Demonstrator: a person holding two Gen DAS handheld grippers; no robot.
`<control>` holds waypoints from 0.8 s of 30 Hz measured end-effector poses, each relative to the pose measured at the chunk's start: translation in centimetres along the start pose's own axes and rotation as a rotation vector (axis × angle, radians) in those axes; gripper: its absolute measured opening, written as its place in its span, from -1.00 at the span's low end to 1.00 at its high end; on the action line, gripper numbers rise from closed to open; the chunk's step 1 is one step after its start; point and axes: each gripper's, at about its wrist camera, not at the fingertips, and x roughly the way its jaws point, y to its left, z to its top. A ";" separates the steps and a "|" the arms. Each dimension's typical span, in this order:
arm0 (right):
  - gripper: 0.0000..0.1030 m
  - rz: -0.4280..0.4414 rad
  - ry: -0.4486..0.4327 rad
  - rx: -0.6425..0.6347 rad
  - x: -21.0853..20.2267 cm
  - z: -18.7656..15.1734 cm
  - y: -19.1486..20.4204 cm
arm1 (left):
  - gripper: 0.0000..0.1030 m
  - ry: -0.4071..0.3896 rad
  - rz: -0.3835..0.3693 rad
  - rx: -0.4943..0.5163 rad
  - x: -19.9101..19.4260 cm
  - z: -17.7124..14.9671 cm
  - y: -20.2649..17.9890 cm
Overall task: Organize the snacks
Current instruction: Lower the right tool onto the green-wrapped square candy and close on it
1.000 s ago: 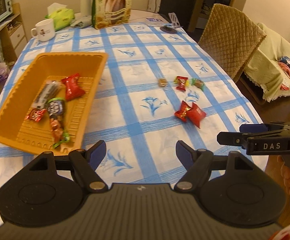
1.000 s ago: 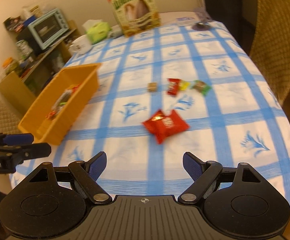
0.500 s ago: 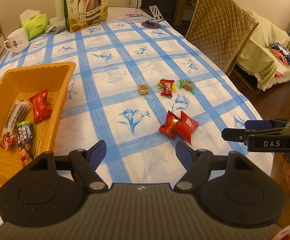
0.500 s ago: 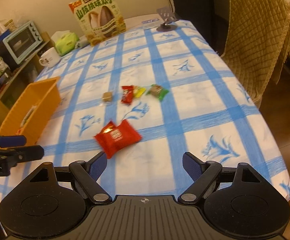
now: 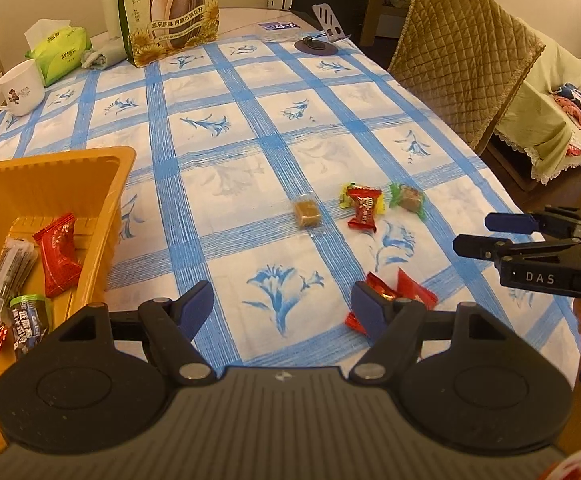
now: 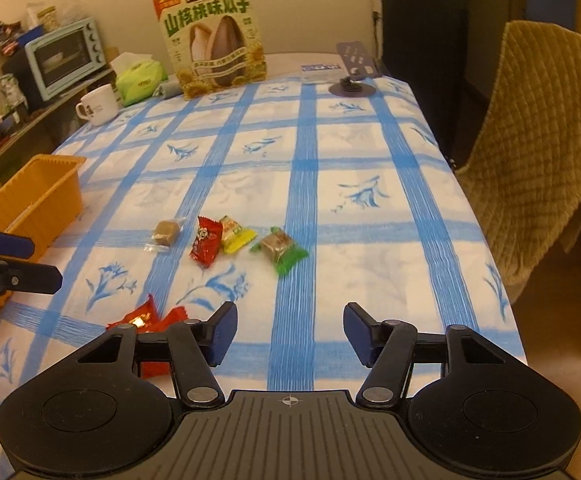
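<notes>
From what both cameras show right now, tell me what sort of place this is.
Most likely a home dining area: a table under a blue-checked tablecloth, a quilt-covered chair beside it, and a toaster oven on a side shelf with a mug nearby.

The tall green-and-cream sunflower-seed bag [image 6: 213, 40] standing at the table's far end, at twelve o'clock, carries large Chinese characters reading 山核桃味瓜子 across its top; its smaller lines of print are too fine to read. In the left wrist view, the black right gripper [image 5: 486, 234] at three o'clock bears white letters "DAS" on its side. Lettering on the sweet wrappers cannot be made out
</notes>
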 end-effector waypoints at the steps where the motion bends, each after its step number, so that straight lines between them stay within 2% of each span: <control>1: 0.12 0.003 -0.002 -0.017 0.5 0.3 0.0 | 0.43 0.003 0.000 -0.001 0.3 0.2 0.0; 10: 0.02 0.028 -0.009 -0.123 4.2 2.5 -0.1 | 0.40 0.023 0.009 -0.017 2.5 1.4 0.5; 20: -0.15 0.051 0.019 -0.206 7.0 3.3 0.5 | 0.35 0.040 0.015 -0.022 3.4 1.7 1.1; 22: -0.23 0.060 0.027 -0.216 7.3 3.3 0.6 | 0.34 0.042 0.017 -0.022 3.5 1.7 1.1; 24: -0.46 0.070 0.025 -0.225 7.3 3.2 0.8 | 0.34 0.043 0.014 -0.021 3.7 1.8 1.1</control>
